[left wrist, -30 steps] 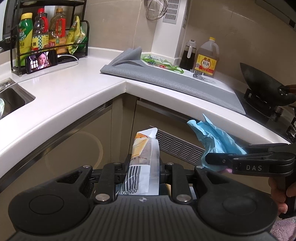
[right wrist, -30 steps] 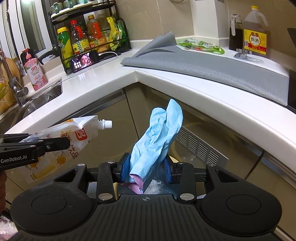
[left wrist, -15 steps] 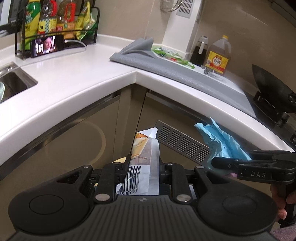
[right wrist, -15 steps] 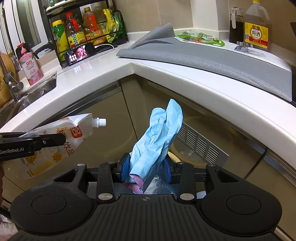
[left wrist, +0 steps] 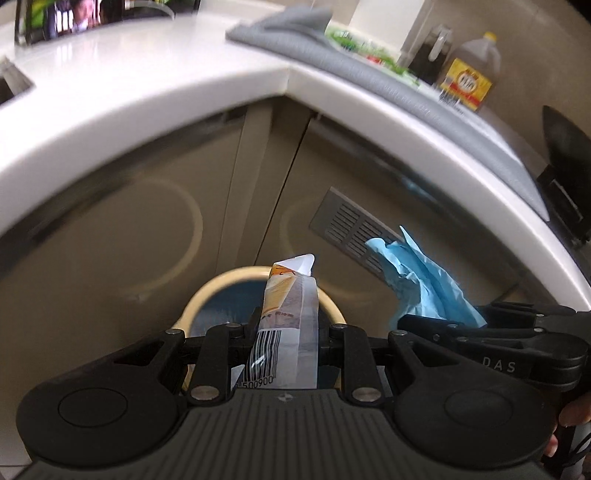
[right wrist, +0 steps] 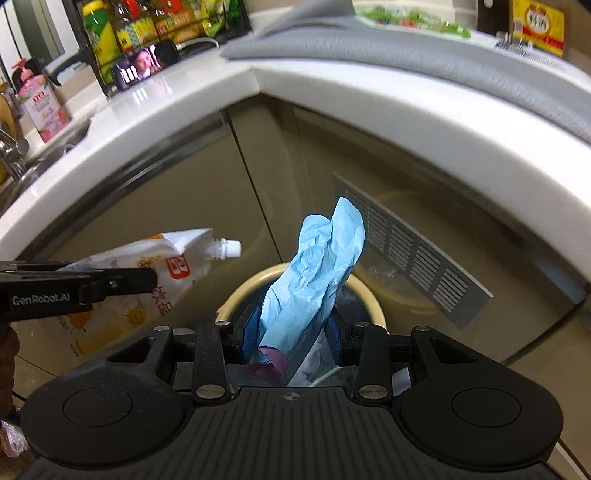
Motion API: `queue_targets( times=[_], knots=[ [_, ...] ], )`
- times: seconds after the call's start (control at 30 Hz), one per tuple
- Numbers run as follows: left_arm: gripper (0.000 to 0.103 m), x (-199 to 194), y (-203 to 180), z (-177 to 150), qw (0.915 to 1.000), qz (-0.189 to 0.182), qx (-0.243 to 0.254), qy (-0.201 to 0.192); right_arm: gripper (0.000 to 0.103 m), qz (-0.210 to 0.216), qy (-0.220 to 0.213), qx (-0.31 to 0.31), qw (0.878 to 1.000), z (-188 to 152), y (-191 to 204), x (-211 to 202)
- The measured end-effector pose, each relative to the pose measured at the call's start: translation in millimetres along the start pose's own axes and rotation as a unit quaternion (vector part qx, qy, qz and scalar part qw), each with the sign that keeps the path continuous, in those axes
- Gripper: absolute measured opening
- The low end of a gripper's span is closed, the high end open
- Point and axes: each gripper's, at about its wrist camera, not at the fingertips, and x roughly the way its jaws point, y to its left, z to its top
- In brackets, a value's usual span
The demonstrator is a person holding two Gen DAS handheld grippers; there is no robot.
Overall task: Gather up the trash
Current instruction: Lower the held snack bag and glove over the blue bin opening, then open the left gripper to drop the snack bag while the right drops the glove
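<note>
Left wrist view. The left gripper [left wrist: 286, 334] pinches a spouted drink pouch [left wrist: 290, 317] between its two fingers; the barcode end sits nearest the camera and the white folded tip rises toward 12 o'clock. Directly behind and below the pouch lies the round bin [left wrist: 334, 306], cream-rimmed with a dark interior, so the pouch stands over its opening. At 3 o'clock from the pouch the right gripper [left wrist: 436, 325] enters from the frame edge, with crumpled blue paper [left wrist: 424, 277] standing up from its tip. A grey vent grille [left wrist: 354, 229] is set in the cabinet front at 1 o'clock from the pouch. The white countertop [left wrist: 147, 96] arcs across the top of the view, blurred.

Right wrist view. The right gripper [right wrist: 291, 332] is clamped on the crumpled blue paper [right wrist: 317, 273], whose free end points toward 12 o'clock; a purple scrap [right wrist: 273, 363] shows at its base between the blue pads. The bin [right wrist: 240, 299] rim appears behind the paper, from 9 to 3 o'clock around it. At 9 o'clock the left gripper [right wrist: 147, 280] holds the drink pouch [right wrist: 170, 266], with its white capped spout directed toward the paper, clear of it. The vent grille [right wrist: 413, 254] lies at 2 o'clock. A bottle rack [right wrist: 155, 33] and a grey mat [right wrist: 406, 62] stand on the countertop [right wrist: 184, 96].
</note>
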Motion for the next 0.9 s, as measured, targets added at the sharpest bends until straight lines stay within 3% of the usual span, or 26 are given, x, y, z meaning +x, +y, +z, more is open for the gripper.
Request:
queue_targets(
  times=[0.57,0.87,0.9],
  knots=[
    [0.025,110,21,13,0.9941,0.018,-0.032,0.102,0.041,-0.02,0.096,-0.019,0.995,7,-8,104],
    [0.026,136,22,23,0.9934,0.015,-0.024,0.111,0.046,-0.032,0.115,-0.031,0.992,5,1,135],
    [0.032,137,22,23,0.9938,0.015,-0.021,0.108,0.047,-0.033,0.114,-0.034,0.992,4,2,137]
  ],
)
